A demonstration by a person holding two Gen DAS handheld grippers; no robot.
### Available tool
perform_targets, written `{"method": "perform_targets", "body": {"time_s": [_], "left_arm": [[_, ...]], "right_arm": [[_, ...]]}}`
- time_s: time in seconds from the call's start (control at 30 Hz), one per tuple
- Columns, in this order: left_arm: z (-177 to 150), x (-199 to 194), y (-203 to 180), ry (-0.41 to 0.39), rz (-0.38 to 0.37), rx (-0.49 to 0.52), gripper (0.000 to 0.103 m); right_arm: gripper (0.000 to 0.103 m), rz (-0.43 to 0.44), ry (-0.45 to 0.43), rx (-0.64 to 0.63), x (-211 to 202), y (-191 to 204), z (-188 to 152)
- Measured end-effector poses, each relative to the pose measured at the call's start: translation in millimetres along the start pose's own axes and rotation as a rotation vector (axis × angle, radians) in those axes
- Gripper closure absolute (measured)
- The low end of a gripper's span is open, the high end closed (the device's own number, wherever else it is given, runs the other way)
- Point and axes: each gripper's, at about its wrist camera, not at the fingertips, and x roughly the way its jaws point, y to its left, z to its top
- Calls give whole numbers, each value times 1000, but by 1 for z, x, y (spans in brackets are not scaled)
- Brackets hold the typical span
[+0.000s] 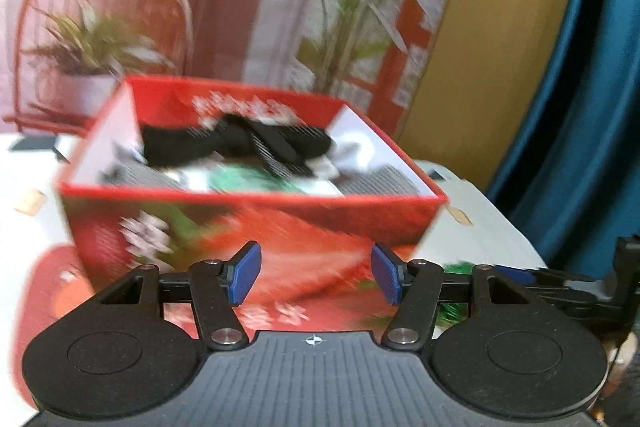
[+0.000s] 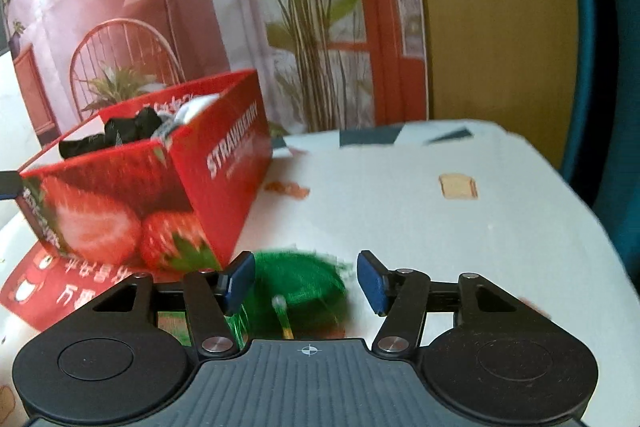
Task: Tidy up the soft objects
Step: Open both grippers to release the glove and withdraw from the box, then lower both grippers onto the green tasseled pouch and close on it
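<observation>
- Two grippers show, one per wrist view, each with two blue pads.
- One left gripper point(image 1: 316, 275) has its jaws apart with nothing between the pads; it faces the near wall of the strawberry box point(image 1: 248, 227) from close by.
- One right gripper point(image 2: 306, 283) also has its jaws apart, not pressing on anything; the green mesh item point(image 2: 300, 287) lies on the table between and just beyond its pads, blurred, with a small whitish-yellow stick-like part on it whose nature I cannot tell.
- One red strawberry box stands open-topped on the white table point(image 2: 440, 235), on a red printed mat point(image 2: 48, 291); in the right view it is left of the gripper, near the green mesh item but seemingly apart from it.
- Inside the box: one black cloth piece point(image 1: 240, 143) knotted or bunched on top, white and grey soft pieces beneath, and one patch of green; an exact count of the pieces is not possible through the blur.
- One backdrop point(image 2: 240, 27) printed with plants and a chair hangs behind the table.
</observation>
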Motion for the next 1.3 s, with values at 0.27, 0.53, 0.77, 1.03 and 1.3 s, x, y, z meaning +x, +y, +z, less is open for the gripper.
{"method": "perform_targets", "body": {"time_s": [0.27,0.53,0.77,1.03,1.3], "left_arm": [[-15,46,-30,97,-83,-39,40],[-21,84,-65,164,-162,-21,40],[-24,112,-79,211,-239,-49,40],[-35,129,-89,227,-228,-31,42],[-42,132,-78,236,-215,-56,47]], "right_arm": [[45,64,41,-44,15,-1,-10],[47,108,52,-64,19,-3,-15],[47,152,60,-111,23,1,-18],[50,182,42,-208,18,17,-26],[51,185,33,-225,16,19,-28]]}}
